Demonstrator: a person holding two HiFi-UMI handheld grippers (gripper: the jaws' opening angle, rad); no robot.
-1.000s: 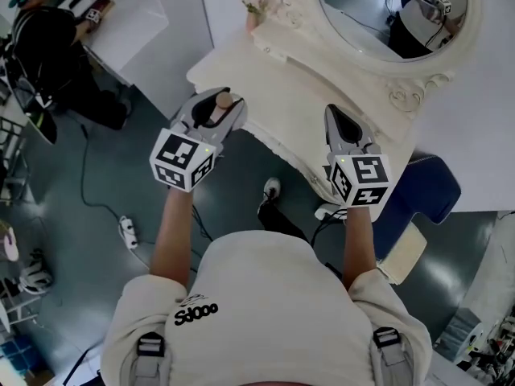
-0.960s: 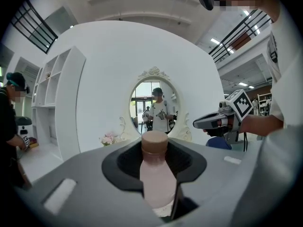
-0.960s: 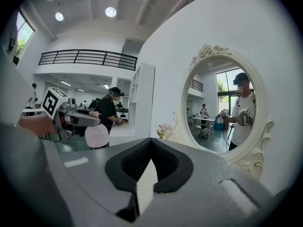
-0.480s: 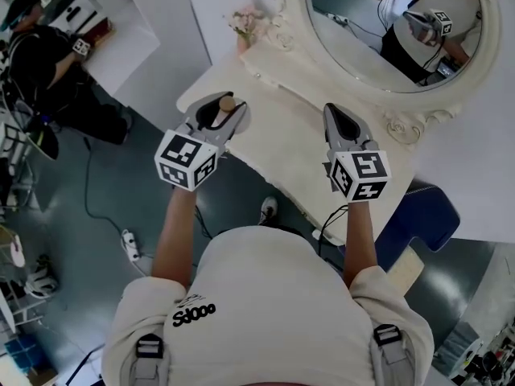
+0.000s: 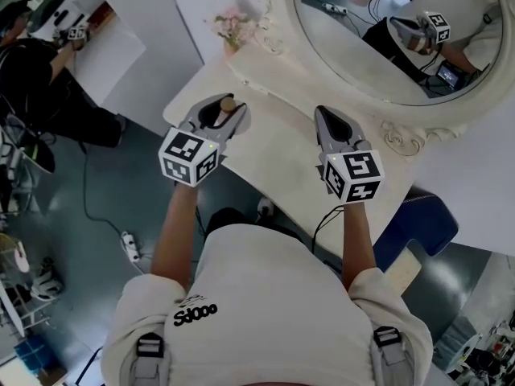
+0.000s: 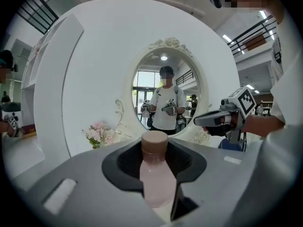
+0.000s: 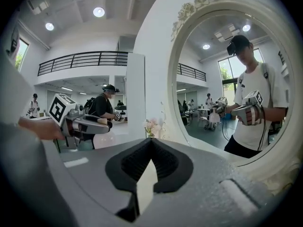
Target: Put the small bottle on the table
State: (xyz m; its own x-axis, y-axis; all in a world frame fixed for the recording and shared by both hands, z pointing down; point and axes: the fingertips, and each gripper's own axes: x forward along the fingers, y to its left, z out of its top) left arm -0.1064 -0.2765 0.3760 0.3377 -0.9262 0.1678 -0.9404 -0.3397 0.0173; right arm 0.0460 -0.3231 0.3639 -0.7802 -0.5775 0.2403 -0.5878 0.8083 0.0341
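Note:
A small bottle (image 5: 228, 104) with a pale pink body and a brown cap stands upright between the jaws of my left gripper (image 5: 223, 116), which is shut on it. In the left gripper view the bottle (image 6: 154, 178) fills the gap between the dark pads, cap upward. It hangs above the near left part of the white dressing table (image 5: 278, 147). My right gripper (image 5: 327, 122) hovers over the table's middle with its jaws together and nothing between them; in the right gripper view its tips (image 7: 151, 143) meet.
A big oval mirror (image 5: 378, 34) in an ornate white frame stands at the table's back. Pink flowers (image 5: 233, 26) sit at the back left corner. A blue seat (image 5: 422, 223) is at the right. A person (image 5: 36, 63) works at a white desk on the left; cables (image 5: 125, 240) lie on the floor.
Both grippers now stand further over the table top than a second ago. The left one still holds the bottle the same way; the right one stays shut.

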